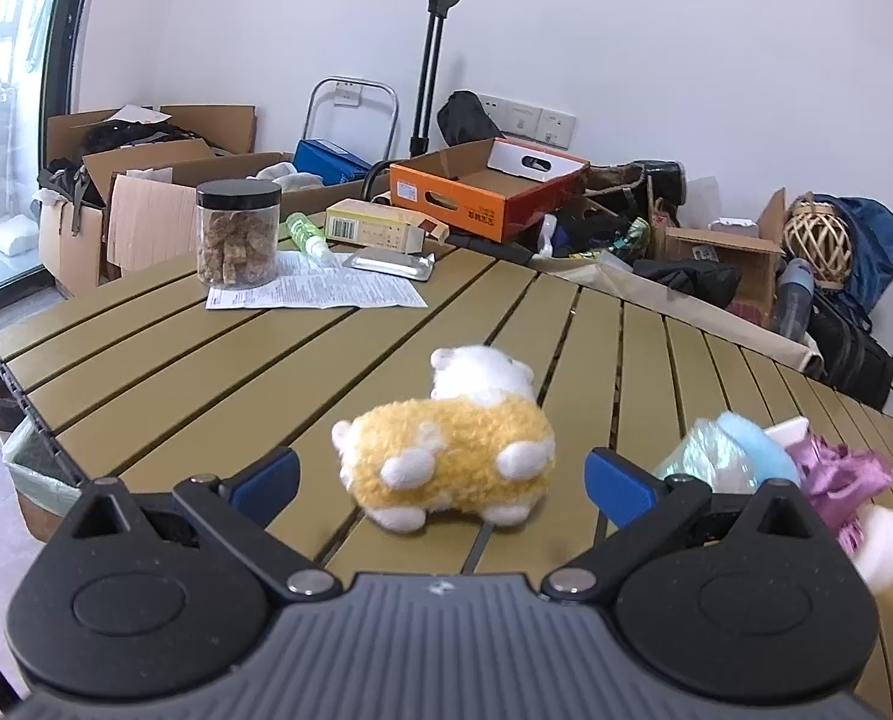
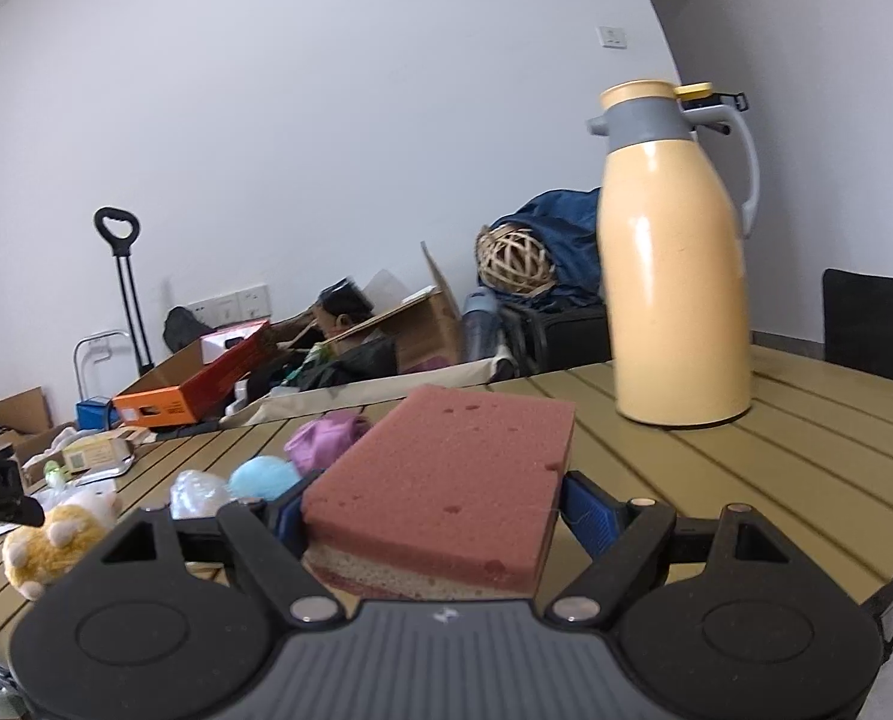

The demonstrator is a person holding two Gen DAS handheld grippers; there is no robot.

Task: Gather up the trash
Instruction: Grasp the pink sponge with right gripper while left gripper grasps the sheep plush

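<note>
While the left gripper [image 1: 440, 483] is standing with its jaws spread and holding nothing, the yellow plush toy [image 1: 449, 468] is lying on the slatted table [image 1: 218, 360] just ahead of it, between the two blue pads but apart from both. If the jaws are closing here, they are catching a toy and not trash, I think; the crumpled wrap [image 1: 707, 456] is lying to the right of the right pad, beside a purple cloth [image 1: 836, 474]. Far ahead and to the left, a jar [image 1: 238, 234], a paper sheet [image 1: 326, 291] and a foil pack [image 1: 389, 264] are waiting near the far edge, and cardboard boxes [image 1: 146, 204] are crowding the floor behind. In the right wrist view, the right gripper [image 2: 431, 516] is grasping the pink sponge [image 2: 446, 480] between its wide pads. The sponge is soft, so it may be slipping or twisting out if the hand is swinging quickly. A tall yellow thermos [image 2: 674, 276] is standing ahead and to the right, near enough that a careless sweep may knock it over. A white wall [image 2: 326, 120] is closing the room behind.
</note>
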